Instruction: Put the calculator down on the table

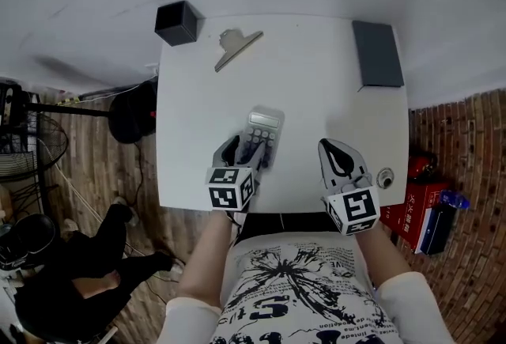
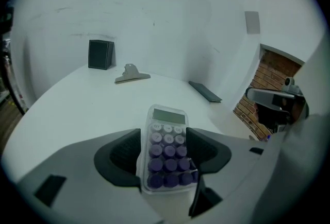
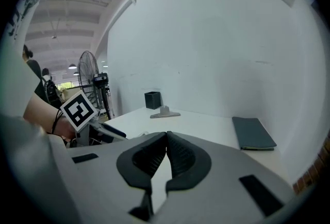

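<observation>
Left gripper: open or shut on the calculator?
Open: the left gripper jaws stand wide, flanking the calculator, which lies flat on the table.

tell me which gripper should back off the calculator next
Left: the calculator lies on the table between the left gripper's parted jaws, while the right gripper sits shut and empty beside it.

1. In the head view, your left gripper [image 1: 243,149] covers the near end of the calculator [image 1: 265,120].
2. Its lettering is too blurred to read.
3. The picture's edge cuts off the bystander [image 1: 67,291] at lower left.
</observation>
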Tool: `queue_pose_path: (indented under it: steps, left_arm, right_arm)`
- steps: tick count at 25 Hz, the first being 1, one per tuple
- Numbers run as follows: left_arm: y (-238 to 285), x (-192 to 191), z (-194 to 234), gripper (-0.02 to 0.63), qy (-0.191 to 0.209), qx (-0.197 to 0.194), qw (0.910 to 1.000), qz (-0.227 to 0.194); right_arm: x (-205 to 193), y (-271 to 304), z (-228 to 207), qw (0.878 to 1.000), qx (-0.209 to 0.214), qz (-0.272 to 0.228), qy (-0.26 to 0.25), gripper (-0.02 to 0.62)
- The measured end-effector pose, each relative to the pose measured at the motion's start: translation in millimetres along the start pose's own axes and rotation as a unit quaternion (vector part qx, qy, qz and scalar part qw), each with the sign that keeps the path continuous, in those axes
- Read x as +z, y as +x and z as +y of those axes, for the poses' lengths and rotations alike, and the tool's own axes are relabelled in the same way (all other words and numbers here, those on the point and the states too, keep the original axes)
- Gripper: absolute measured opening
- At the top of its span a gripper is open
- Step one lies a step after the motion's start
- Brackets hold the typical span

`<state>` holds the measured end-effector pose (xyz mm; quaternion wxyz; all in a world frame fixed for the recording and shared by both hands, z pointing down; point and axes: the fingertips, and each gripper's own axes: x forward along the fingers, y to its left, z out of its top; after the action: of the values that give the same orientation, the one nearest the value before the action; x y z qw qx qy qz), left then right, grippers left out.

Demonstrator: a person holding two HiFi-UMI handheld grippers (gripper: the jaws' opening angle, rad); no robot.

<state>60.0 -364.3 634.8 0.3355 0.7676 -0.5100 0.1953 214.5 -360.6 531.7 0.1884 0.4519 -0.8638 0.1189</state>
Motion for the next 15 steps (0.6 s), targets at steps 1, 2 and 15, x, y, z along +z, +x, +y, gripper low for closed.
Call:
queue_pose_path:
  steps: [1,2,15]
  left_arm:
    - [-3.8,4.3,-1.4,0.273,0.005,0.0,1.0,-0.006]
    - [-8.0,9.2,-3.0,0.273,0.013,0.0,0.9998,-0.013]
    - [-114.5,116.7,-58.8,0.107,0.155,-0.005,0.9701,-0.187]
  right_arm:
    - [2.9,-2.3,-0.3,1.0,-0.001,-0.003,-0.002,0.015]
    - [6.4,-4.8,-0.6,1.0,-0.002,-0.008,-0.004,0.015]
    - [75.5,-52.6,7.0,0.994,-0.005,-0.103,-0.029,0.015]
